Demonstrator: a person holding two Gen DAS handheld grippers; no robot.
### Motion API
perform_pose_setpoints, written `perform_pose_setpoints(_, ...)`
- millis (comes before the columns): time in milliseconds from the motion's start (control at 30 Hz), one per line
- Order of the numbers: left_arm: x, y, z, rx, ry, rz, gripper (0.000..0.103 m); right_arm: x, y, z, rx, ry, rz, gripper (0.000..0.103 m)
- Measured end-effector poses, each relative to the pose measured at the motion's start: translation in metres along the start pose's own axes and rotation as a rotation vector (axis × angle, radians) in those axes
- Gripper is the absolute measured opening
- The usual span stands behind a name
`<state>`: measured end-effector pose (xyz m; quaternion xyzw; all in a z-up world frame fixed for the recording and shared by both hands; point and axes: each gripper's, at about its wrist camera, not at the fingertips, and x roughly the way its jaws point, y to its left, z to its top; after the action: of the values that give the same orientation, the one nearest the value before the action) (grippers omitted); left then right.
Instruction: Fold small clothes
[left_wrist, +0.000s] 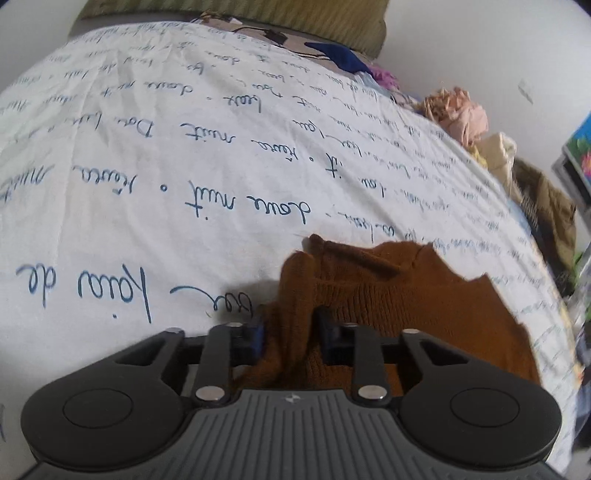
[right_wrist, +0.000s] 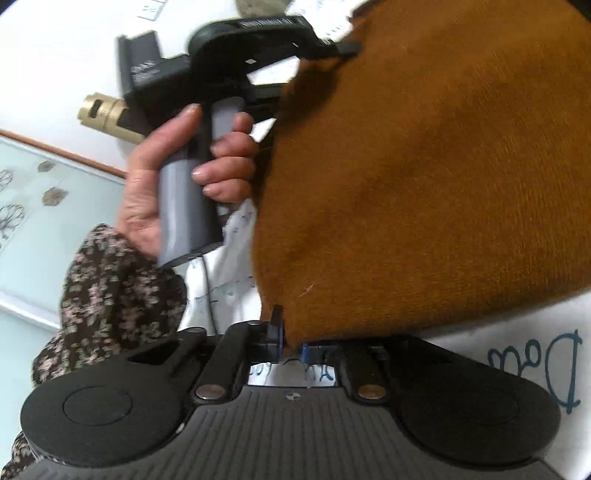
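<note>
You're working on the bed sheet (left_wrist: 147, 155), brown knit garment (left_wrist: 406, 295) lying on it, near edge lifted. Left tool (left_wrist: 291, 339) is pinching a bunched corner; right tool (right_wrist: 291, 343) is pinching the hem. Fold step is starting: next, carry both corners across evenly and keep the fabric taut.

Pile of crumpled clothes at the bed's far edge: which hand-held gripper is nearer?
Can't rank them. The left hand-held gripper is clamped on the brown knit garment, with the pile well beyond it. The right hand-held gripper grips the same garment; its view doesn't show the pile.
</note>
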<state>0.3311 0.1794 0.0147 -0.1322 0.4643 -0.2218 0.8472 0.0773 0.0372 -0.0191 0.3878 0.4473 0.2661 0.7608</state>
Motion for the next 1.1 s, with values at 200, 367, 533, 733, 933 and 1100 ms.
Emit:
perform_pose_setpoints(200, -0.005, -0.002, -0.001, -0.035, -0.017, -0.015, 0.012, -0.018, 0.005, 0.003, -0.048, -0.027, 0.031, 0.011)
perform_pose_setpoints(367, -0.014, -0.011, 0.000, -0.036, -0.032, 0.000, 0.011, -0.025, 0.020, 0.005, -0.116, -0.066, 0.054, 0.011)
perform_pose_setpoints(533, -0.020, -0.014, 0.002, -0.077, -0.040, 0.011, 0.011, -0.037, 0.018, 0.009, -0.135, -0.069, 0.038, 0.010)
perform_pose_setpoints(733, -0.016, -0.012, -0.001, -0.035, 0.011, 0.037, 0.011, -0.023, -0.002, 0.014, -0.104, 0.229, -0.065, 0.023)
perform_pose_setpoints(933, -0.014, 0.001, -0.002, -0.020, 0.020, -0.010, 0.011, -0.060, 0.071, -0.018, -0.772, 0.205, -0.243, 0.071)
perform_pose_setpoints(1100, -0.013, 0.008, -0.002, -0.026, 0.019, -0.046, 0.011, -0.018, 0.106, -0.081, -1.525, 0.012, -0.515, 0.073)
